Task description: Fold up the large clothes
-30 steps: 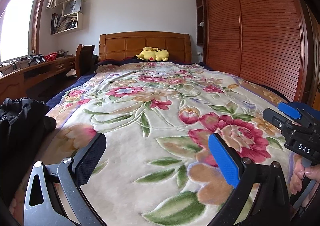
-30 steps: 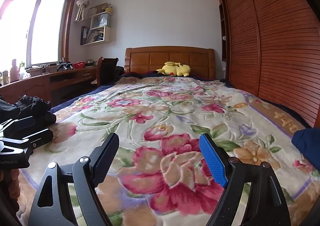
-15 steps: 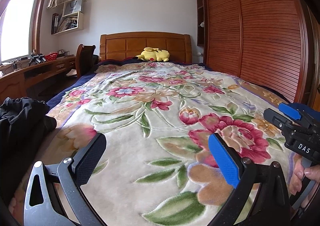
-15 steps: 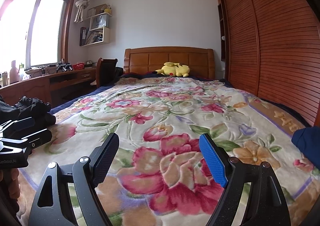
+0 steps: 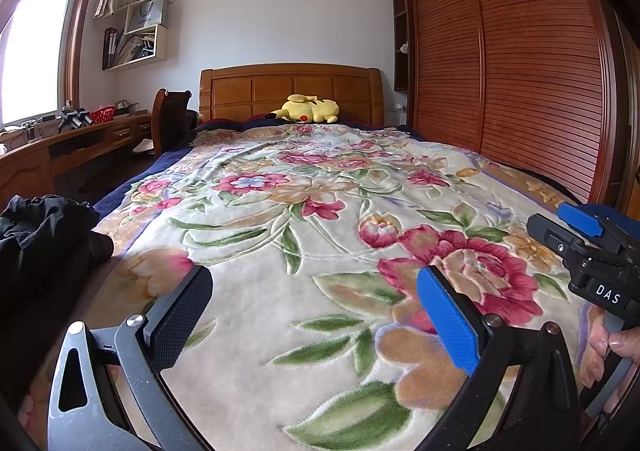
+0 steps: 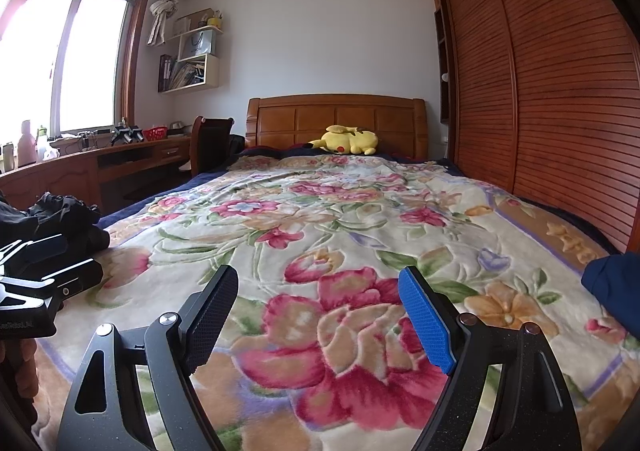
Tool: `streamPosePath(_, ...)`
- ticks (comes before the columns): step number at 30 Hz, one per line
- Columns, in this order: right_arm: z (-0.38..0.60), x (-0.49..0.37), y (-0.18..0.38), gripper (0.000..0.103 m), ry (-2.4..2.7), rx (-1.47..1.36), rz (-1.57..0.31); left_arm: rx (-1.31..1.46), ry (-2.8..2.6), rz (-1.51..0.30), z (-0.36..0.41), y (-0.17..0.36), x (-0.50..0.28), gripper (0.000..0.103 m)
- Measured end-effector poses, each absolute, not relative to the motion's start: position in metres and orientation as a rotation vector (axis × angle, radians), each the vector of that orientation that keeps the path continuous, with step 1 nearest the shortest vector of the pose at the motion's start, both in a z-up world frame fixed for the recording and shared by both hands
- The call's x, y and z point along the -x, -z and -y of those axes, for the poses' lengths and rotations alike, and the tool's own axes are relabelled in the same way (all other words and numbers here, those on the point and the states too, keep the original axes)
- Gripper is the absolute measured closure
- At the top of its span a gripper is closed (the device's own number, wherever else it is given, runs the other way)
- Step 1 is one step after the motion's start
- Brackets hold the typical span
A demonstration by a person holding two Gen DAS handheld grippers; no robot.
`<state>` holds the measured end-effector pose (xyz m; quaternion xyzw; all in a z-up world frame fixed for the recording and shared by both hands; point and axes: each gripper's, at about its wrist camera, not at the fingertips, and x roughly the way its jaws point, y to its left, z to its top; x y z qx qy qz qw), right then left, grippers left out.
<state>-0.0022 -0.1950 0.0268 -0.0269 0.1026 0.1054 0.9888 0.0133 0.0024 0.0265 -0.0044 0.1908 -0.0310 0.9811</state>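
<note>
Bedroom: floral blanket (image 5: 304, 251) covers the bed. Black clothes (image 5: 36, 235) lie heaped at the blanket's 9 o'clock edge. Left tool (image 5: 312, 315) and right tool (image 6: 318, 315) hover above the blanket, jaws apart, gripping nothing.

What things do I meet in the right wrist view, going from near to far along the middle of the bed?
right gripper with open jaws → flowered blanket → yellow plush toy → wooden headboard → white wall
</note>
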Motion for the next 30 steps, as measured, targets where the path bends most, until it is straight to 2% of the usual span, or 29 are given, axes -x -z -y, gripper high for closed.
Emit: streamPosePath(30, 0.1953, 0.0015, -0.0252, 0.019, -0.214, 0.054, -0.203, 0.007, 0.063, -0.383, -0.0028, -0.0262, -0.0126, 0.001)
